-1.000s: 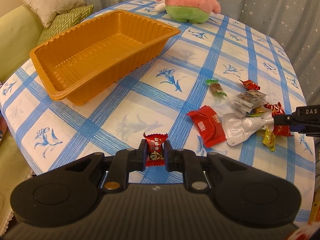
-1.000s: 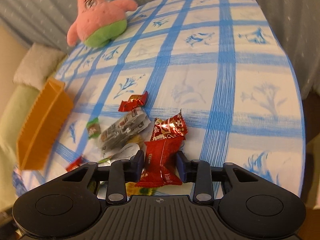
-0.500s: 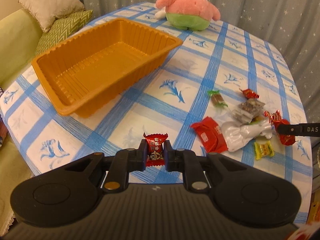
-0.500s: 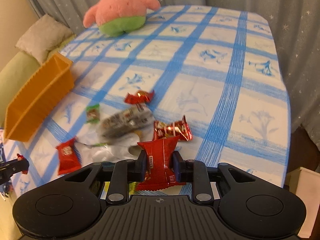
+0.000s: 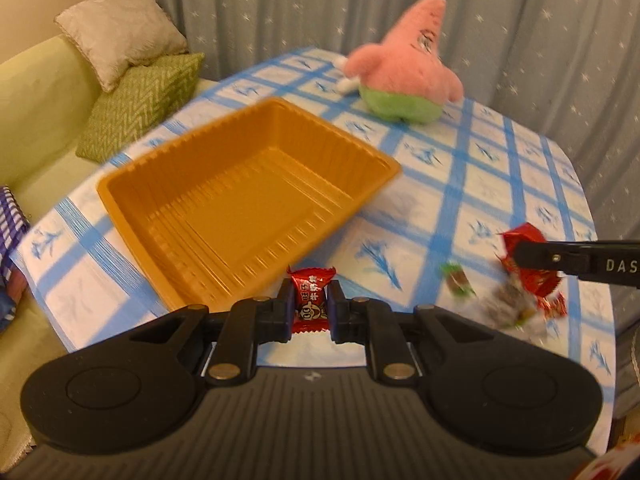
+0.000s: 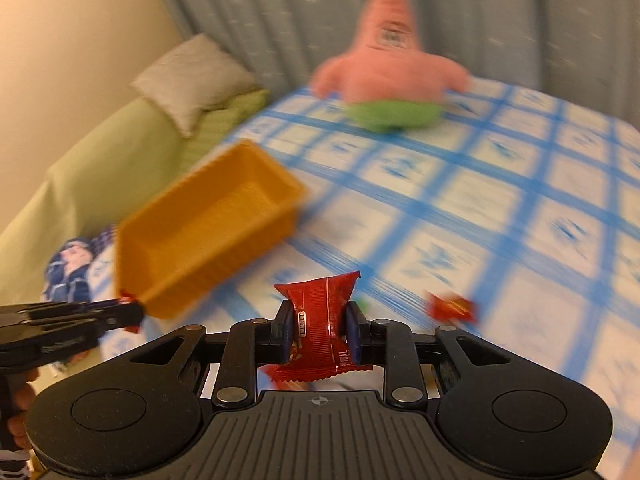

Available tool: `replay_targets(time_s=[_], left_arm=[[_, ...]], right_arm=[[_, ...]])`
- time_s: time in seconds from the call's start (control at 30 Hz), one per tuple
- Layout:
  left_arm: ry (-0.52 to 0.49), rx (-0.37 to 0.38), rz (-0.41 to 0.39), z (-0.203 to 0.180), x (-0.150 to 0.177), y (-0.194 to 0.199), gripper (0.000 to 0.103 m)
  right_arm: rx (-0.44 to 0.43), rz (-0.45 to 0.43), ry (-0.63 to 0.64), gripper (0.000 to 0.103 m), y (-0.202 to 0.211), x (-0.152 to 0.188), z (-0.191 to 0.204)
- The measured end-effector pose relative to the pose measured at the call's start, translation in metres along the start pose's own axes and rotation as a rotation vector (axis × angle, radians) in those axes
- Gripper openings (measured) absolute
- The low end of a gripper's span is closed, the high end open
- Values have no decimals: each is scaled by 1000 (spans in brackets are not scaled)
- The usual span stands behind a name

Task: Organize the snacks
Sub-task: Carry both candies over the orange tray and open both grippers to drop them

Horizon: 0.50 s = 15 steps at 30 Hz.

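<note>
Candy [image 5: 311, 299] pinched beside orange tray's [image 5: 372, 152] near rim.

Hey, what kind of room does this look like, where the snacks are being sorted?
Most likely a home living room: a green sofa with throw pillows, star-print curtains, and a table under a blue-checked tablecloth holding a pink plush toy.

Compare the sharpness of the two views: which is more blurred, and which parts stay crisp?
Right wrist view: heavily smeared tray and plush; only the gripped red packet is crisp. Left wrist view: milder blur, worst on the loose snacks; red candy sharp.
</note>
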<state>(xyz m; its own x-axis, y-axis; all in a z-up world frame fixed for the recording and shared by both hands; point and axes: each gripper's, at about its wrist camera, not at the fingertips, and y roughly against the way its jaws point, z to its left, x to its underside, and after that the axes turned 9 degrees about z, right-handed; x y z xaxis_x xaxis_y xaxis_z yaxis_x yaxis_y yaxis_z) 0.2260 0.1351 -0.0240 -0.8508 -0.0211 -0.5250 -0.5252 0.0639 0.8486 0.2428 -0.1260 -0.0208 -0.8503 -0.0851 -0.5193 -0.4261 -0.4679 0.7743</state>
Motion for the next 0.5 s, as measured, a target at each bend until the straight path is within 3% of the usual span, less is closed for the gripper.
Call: replay_targets(time_s=[0.23,0.5], left_arm=[[46,-42,-29,30,-28,-8,15],[107,-70,-12,54,-49,-29,15]], right_arm=[[-109,4,114,27,-48,-47,54],[-159,34,217,27,-103,-81,91]])
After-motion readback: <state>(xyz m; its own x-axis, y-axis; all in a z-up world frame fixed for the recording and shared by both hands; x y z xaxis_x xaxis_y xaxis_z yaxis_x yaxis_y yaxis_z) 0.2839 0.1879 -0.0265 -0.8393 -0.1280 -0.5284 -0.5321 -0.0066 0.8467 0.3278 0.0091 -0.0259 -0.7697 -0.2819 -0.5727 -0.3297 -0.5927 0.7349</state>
